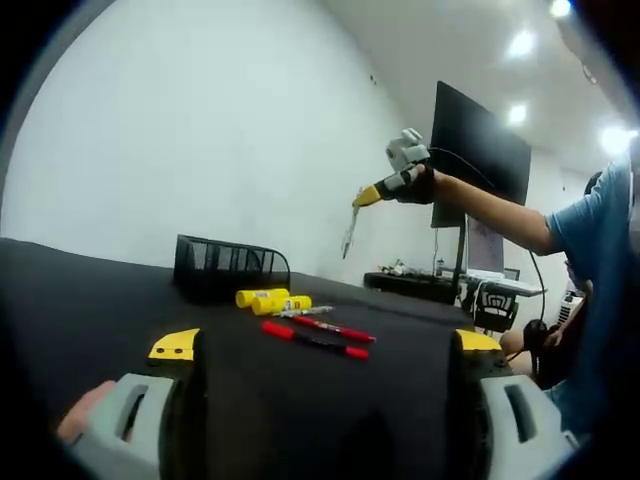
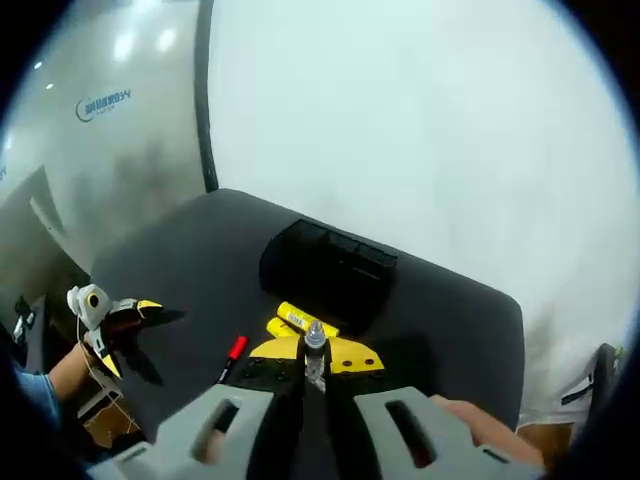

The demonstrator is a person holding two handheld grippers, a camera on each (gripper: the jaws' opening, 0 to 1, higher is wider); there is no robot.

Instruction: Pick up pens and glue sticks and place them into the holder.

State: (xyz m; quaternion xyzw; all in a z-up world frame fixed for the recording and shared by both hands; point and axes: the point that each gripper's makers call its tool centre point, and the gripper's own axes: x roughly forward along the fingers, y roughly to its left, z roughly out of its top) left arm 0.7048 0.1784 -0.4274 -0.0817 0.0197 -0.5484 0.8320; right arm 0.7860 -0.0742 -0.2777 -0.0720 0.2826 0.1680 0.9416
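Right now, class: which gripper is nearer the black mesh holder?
Left, probably. The left gripper sits low at table level facing the holder. The right gripper, shut on a pen, is held high above the table.

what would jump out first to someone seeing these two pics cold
Probably the right gripper raised high above the black table, shut on a clear pen dangling from its yellow fingers. Next, the yellow glue sticks and red pens lying beside the black mesh holder. The left gripper waits low with its fingers spread wide.
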